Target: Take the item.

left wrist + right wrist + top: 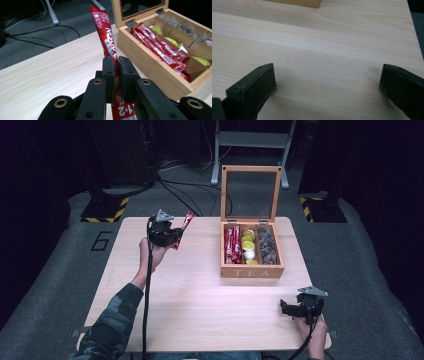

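My left claw pinches a red coffee stick upright above the desk, left of the open tea box; my right claw rests spread. I fear the slick sachet sliding or buckling against the compartment wall

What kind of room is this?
Probably a lab or recording studio, not a home: a lone wooden table on grey floor, cables trailing behind it, hazard-striped stand bases, and dark surroundings.

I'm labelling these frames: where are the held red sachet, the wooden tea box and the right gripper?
red sachet (106, 37), left gripper view, printed middle.
wooden tea box (252, 273), high view, front wall.
right gripper (327, 82), right gripper view, between open jaws.
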Motion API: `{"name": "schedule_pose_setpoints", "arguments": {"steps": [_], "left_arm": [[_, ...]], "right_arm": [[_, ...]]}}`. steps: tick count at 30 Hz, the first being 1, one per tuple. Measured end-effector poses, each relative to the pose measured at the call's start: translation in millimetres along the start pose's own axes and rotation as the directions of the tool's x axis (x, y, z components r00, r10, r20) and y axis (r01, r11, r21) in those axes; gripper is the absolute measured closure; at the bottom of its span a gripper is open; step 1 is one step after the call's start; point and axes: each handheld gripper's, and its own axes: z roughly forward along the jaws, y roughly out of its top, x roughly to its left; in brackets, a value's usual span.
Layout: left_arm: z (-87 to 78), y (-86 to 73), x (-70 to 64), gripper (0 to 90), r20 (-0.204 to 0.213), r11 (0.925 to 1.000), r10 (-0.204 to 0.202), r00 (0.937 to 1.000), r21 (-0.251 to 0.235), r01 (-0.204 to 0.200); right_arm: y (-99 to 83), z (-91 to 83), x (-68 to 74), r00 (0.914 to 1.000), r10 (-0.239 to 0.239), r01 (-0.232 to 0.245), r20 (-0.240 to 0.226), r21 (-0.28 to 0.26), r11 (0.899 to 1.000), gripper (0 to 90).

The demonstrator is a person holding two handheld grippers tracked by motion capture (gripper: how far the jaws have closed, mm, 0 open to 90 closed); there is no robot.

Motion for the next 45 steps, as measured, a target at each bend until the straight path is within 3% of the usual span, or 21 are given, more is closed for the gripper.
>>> {"name": "schedule_pose_setpoints", "arguments": {"steps": [12, 19, 23, 32, 33, 36, 37, 38, 39, 45], "left_arm": [[-12.9, -15.5, 29.3, 83.4, -0.055, 0.9992, -0.039, 0.9977, 0.007, 0.04], [-20.1, -27.0, 50.2, 83.4, -0.099, 0.9974, -0.07, 0.9927, 0.012, 0.071], [-23.4, -38.8, 64.5, 83.5, -0.129, 0.9939, -0.107, 0.9859, 0.01, 0.11], [-20.9, -56.9, 88.2, 83.5, -0.168, 0.9863, -0.152, 0.974, 0.039, 0.161], [-19.3, -60.3, 92.4, 83.5, -0.174, 0.9833, -0.17, 0.9699, 0.036, 0.179], [-16.9, -67.3, 101.3, 83.5, -0.189, 0.9797, -0.181, 0.9652, 0.051, 0.194], [-15.2, -71.7, 106.8, 83.5, -0.194, 0.9746, -0.202, 0.9598, 0.055, 0.217], [-15.2, -71.7, 106.8, 83.5, -0.194, 0.9746, -0.202, 0.9598, 0.055, 0.217], [-14.0, -75.5, 112.1, 83.5, -0.203, 0.971, -0.216, 0.9552, 0.059, 0.232], [-9.9, -85.3, 122.5, 83.6, -0.217, 0.962, -0.247, 0.9443, 0.061, 0.266]], "right_arm": [[0.0, 0.0, 0.0, 1.0, 0.0, 0.0, 0.0, 0.0, 1.0, 0.0], [0.0, 0.0, 0.0, 1.0, 0.001, -0.001, 0.0, 0.0, 1.0, 0.0], [0.0, 0.1, -0.1, 1.0, 0.0, 0.0, 0.0, 0.0, 1.0, 0.0], [0.1, 0.1, -0.1, 1.0, 0.0, 0.0, 0.0, 0.0, 1.0, 0.0], [0.1, 0.1, 0.0, 1.0, 0.0, 0.0, 0.001, 0.001, 1.0, 0.0], [0.1, 0.1, 0.0, 1.0, 0.0, 0.0, 0.0, 0.0, 1.0, 0.0], [0.1, 0.1, -0.1, 1.0, 0.0, 0.0, 0.0, 0.0, 1.0, 0.0], [0.1, 0.1, -0.1, 1.0, 0.0, 0.0, 0.0, 0.0, 1.0, 0.0], [0.1, 0.1, -0.1, 1.0, 0.0, 0.0, 0.0, 0.0, 1.0, 0.0], [0.1, 0.1, 0.0, 1.0, 0.0, 0.0, 0.0, 0.0, 1.0, 0.0]]}}
